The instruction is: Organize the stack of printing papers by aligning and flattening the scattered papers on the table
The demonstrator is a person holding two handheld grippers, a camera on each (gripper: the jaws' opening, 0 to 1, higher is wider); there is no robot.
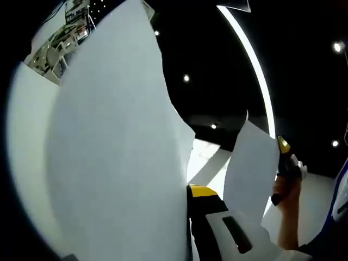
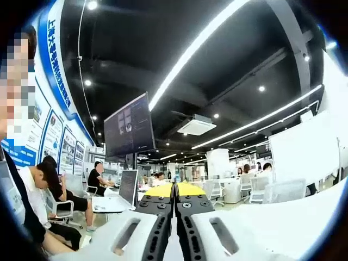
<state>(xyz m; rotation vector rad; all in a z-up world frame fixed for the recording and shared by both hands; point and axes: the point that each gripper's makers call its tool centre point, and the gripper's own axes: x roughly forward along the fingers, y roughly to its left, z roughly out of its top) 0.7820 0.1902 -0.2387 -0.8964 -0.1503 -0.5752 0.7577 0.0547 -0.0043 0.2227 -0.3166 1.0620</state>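
Left gripper view: the printing papers [image 1: 114, 152] stand upright right in front of your lens, blocking your left gripper's [image 1: 190, 191] jaws, so you cannot tell their state. Your right gripper [image 1: 284, 145] holds the sheets' far edge. In the right gripper view its jaws [image 2: 175, 190] are pressed together on a thin sheet edge, facing a hanging monitor [image 2: 129, 126] and seated people [image 2: 46, 190].

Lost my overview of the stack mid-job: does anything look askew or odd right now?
Yes. The paper is up in the air against the ceiling lights, not flat on a table. In the left gripper view the sheets splay: the upper edge steps unevenly, and another sheet stands apart by the right gripper. Not aligned yet.
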